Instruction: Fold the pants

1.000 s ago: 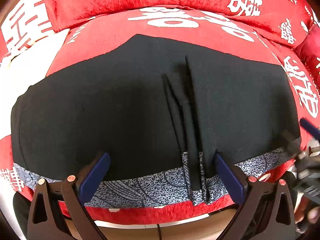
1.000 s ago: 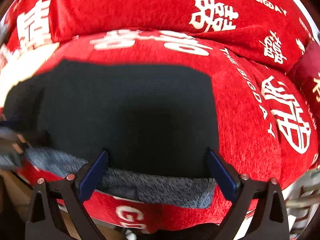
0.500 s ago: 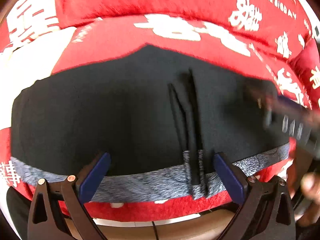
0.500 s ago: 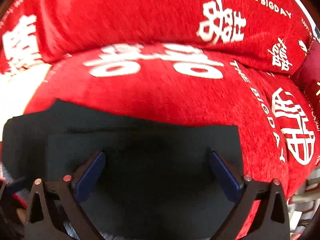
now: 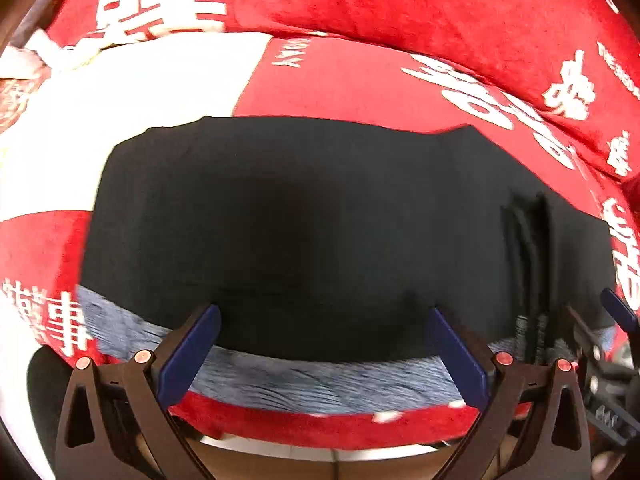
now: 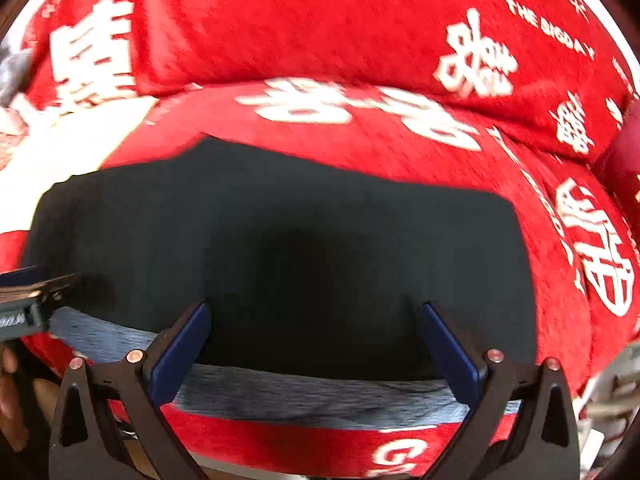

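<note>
The black pants (image 5: 304, 216) lie flat on a red sofa seat (image 5: 360, 80), with a blue-grey patterned band (image 5: 320, 380) along the near edge and black drawstrings (image 5: 532, 264) at the right. My left gripper (image 5: 324, 344) is open and empty, its fingers just over the band. In the right wrist view the pants (image 6: 304, 248) fill the middle, with the band (image 6: 320, 396) in front. My right gripper (image 6: 316, 344) is open and empty over the near edge. The left gripper shows at that view's left edge (image 6: 32, 296).
Red back cushions (image 6: 320, 24) with white characters rise behind the seat. A white patch of the cover (image 5: 120, 104) lies at the far left. The seat's front edge (image 5: 320, 428) drops off just below the band. The right gripper (image 5: 608, 344) shows at the right edge of the left wrist view.
My left gripper has moved left along the band, so the drawstrings now sit far right. My right gripper swung forward over the pants and has come back to the near edge.
</note>
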{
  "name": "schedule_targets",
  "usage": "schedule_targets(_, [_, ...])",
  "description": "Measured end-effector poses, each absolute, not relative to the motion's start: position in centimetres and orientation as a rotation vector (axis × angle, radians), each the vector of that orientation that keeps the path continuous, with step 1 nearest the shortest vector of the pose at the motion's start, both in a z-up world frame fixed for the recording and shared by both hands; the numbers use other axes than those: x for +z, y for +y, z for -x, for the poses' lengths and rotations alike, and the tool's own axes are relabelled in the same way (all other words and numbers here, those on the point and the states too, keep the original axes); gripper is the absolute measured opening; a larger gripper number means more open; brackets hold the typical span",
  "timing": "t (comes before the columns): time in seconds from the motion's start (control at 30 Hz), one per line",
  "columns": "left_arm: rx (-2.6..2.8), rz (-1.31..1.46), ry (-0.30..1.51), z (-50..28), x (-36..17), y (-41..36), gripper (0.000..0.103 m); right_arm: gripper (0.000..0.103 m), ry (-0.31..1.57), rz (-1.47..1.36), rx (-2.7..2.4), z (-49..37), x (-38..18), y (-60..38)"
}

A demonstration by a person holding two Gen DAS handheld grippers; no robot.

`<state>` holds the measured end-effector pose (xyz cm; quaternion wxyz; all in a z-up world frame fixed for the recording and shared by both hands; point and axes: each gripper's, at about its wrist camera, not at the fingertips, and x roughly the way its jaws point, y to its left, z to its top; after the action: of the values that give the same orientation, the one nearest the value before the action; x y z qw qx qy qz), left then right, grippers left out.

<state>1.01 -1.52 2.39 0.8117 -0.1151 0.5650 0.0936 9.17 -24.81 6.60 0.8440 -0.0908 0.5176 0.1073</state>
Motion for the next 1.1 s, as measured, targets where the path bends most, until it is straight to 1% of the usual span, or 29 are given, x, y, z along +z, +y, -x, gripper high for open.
schedule_targets(0.07, [0.231, 0.228, 1.254, -1.3, 0.9, -0.5, 0.103, 0.103, 1.181, 0.265, 0.245, -9.4, 4.4, -23.1])
schedule_targets(0.17, [0.22, 0.276, 1.218, -0.7, 1.6, 1.2, 0.103, 0.103, 1.114, 0.279, 0.254, -9.0, 5.6, -21.6])
schedule_targets(0.23, [0.203, 0.312, 1.159, 0.1, 2.6, 2.4, 0.103, 0.103, 1.064, 0.276, 0.309, -8.9, 6.9, -20.2])
schedule_targets(0.3, [0.238, 0.298, 1.124, 0.7, 3.1, 3.6, 0.103, 0.103, 1.032, 0.299, 0.359, -9.1, 7.7, -18.4])
schedule_targets(0.4, [0.302, 0.306, 1.16, 0.6, 1.8, 6.1, 0.103, 0.103, 1.001, 0.381, 0.435, -10.2, 7.4, -14.8])
schedule_targets(0.43, [0.311, 0.334, 1.185, 0.7, 1.0, 7.1, 0.103, 0.103, 1.012, 0.386, 0.453, -10.5, 7.0, -13.9])
schedule_targets(0.5, [0.279, 0.392, 1.177, 1.3, 0.5, 8.1, 0.103, 0.103, 1.076, 0.365, 0.472, -12.2, 5.5, -13.0])
schedule_targets(0.57, [0.276, 0.351, 1.168, 1.3, 0.5, 8.0, 0.103, 0.103, 1.162, 0.356, 0.458, -14.6, 3.2, -12.3])
schedule_targets(0.63, [0.273, 0.333, 1.158, 1.6, 0.3, 8.2, 0.103, 0.103, 1.162, 0.324, 0.476, -16.2, 3.0, -12.0])
schedule_targets(0.7, [0.267, 0.335, 1.156, 1.4, 0.3, 7.9, 0.103, 0.103, 1.22, 0.253, 0.477, -17.7, 2.7, -12.5])
schedule_targets(0.77, [0.256, 0.329, 1.155, 1.3, 0.3, 7.7, 0.103, 0.103, 1.26, 0.261, 0.431, -18.6, 2.8, -12.3])
schedule_targets(0.97, [0.213, 0.318, 1.143, 1.5, 0.4, 8.0, 0.103, 0.103, 1.179, 0.279, 0.597, -17.9, 5.7, -9.4])
schedule_targets(1.1, [0.192, 0.317, 1.144, 1.6, 0.4, 8.3, 0.103, 0.103, 1.18, 0.426, 0.792, -18.2, 5.5, -4.6])
